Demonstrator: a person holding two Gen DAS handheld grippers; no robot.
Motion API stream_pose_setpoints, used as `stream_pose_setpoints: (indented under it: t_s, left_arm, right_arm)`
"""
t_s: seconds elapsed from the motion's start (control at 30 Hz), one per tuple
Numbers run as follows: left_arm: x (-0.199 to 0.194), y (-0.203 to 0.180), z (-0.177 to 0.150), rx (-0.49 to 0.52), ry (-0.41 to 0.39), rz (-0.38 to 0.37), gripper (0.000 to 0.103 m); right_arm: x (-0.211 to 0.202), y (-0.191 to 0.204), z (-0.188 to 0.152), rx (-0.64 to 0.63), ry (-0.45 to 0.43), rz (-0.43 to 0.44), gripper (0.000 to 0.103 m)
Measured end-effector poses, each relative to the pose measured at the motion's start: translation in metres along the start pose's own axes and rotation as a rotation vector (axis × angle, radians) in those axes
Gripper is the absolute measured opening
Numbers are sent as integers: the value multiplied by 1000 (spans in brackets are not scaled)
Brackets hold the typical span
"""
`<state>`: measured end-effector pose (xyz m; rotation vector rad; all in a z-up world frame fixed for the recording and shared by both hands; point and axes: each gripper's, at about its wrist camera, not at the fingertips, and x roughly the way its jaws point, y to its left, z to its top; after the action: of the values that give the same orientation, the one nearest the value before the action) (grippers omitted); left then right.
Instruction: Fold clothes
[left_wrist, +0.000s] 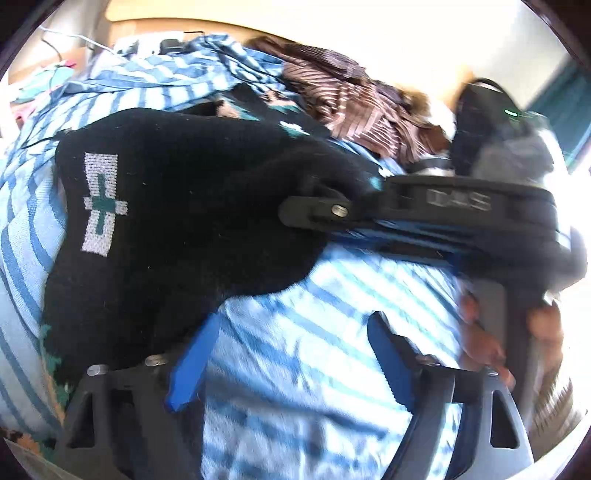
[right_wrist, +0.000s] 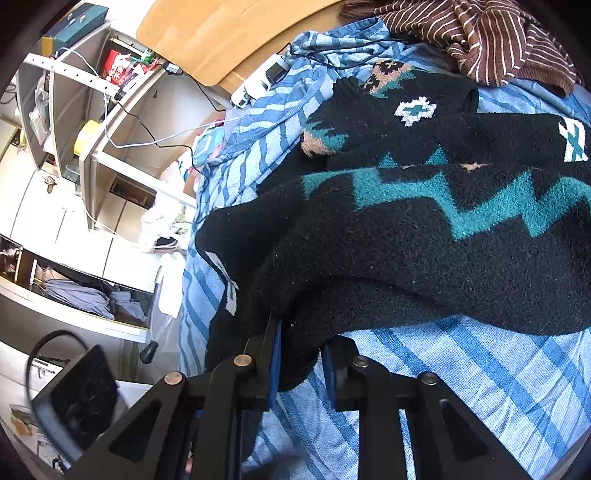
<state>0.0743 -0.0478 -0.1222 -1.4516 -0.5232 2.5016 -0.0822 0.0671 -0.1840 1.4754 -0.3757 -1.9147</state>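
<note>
the black knit sweater (right_wrist: 424, 236), fuzzy with teal zigzags, is lying bunched across the blue striped bedsheet (right_wrist: 480, 387), open sheet showing below its hem. the right gripper (right_wrist: 301, 354) is pinching that thick hem, jaws nearly together. the left gripper (left_wrist: 291, 354) is hanging wide apart, holding nothing, beside the sweater's edge. a brown striped garment (right_wrist: 491, 40) is crumpled behind.

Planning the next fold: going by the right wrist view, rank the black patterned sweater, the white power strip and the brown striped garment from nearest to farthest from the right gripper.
1. Black patterned sweater: clamped in the right gripper.
2. White power strip: upper left, at the bed's edge.
3. Brown striped garment: top right, beyond the sweater.
</note>
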Motion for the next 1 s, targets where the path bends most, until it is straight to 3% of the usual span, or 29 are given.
stream_pose_setpoints:
  t_s: [0.17,0.3,0.37,0.47,0.5,0.63,0.77,0.9,1.0]
  left_arm:
    - [4,-18,6,201,47,162,83]
    - [30,-21,4,294,68,316,82]
    - [40,-28,0,319,46,380,72]
    - [45,-29,6,291,-1,430,66]
    - [49,-26,8,269,1,433,61]
    - [55,-8,17,136,13,421,12]
    - [21,5,15,-5,-30,322,7]
    - [-24,13,6,-74,-78,285,3]
    - [-53,25,4,-132,-118,250,3]
  right_arm:
    - [1,-3,-6,15,1,3,22]
    - [2,-13,-10,72,2,44,22]
    - [3,-16,-10,82,6,58,22]
    - [1,-19,-10,83,2,57,22]
    - [0,-20,-10,86,0,61,22]
    - [-3,-26,-12,106,0,73,20]
    - [-4,-24,-20,94,24,75,3]
    - [-4,-1,-38,-28,73,15,3]
    - [-7,13,-50,-92,85,-16,10]
